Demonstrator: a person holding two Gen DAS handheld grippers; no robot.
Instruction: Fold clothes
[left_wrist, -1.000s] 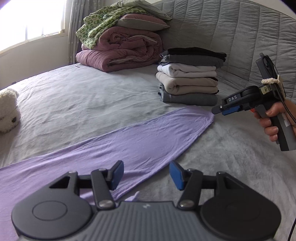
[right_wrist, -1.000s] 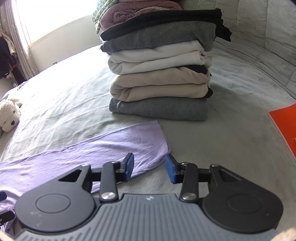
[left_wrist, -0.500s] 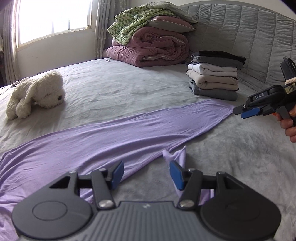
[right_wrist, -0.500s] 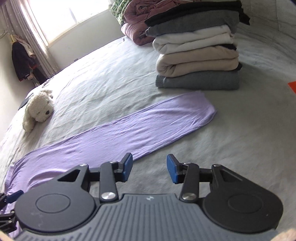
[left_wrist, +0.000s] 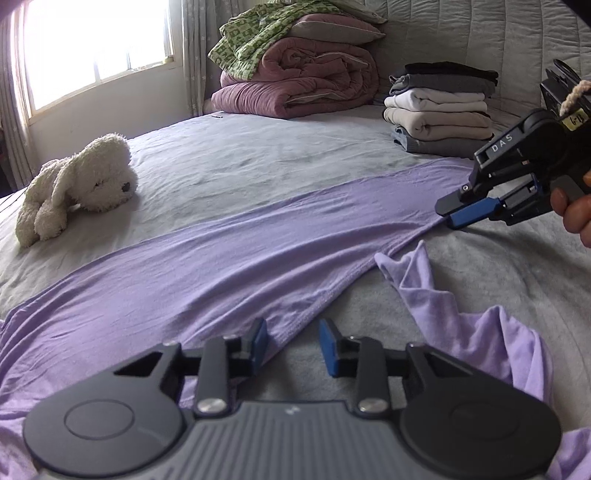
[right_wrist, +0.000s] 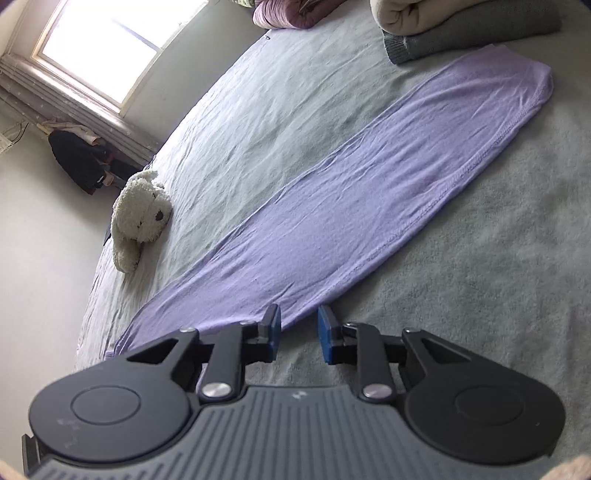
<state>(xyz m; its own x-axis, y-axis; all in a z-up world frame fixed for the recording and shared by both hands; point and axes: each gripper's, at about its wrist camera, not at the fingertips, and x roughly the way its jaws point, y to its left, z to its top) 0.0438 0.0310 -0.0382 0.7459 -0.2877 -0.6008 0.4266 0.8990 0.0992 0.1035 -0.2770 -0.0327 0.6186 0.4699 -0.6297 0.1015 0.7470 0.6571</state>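
A long lilac garment (left_wrist: 240, 266) lies in a folded strip across the grey bed (left_wrist: 258, 158), with a loose crumpled part (left_wrist: 465, 325) to the right of my left gripper. My left gripper (left_wrist: 293, 341) is low over the strip's near hem. Its jaws are closing with the hem between them, and a gap still shows. My right gripper (right_wrist: 300, 332) is also closing, on the near edge of the garment (right_wrist: 351, 206), whose tip sits between the blue pads (right_wrist: 274, 330) without being pinched. In the left wrist view the right gripper (left_wrist: 456, 214), held by a hand, touches down at that same edge.
A stack of folded clothes (left_wrist: 439, 107) stands at the strip's far end, also visible as the stack (right_wrist: 472, 33). A white plush dog (left_wrist: 81, 181) lies left of the garment. Rolled quilts and pillows (left_wrist: 299, 74) sit against the padded headboard. Dark clothes (right_wrist: 81, 162) hang near the window.
Both grippers came down to the garment's near edge and their jaws narrowed. The right gripper drew back from the folded stack and rolled. The loose lilac part came into the left view.
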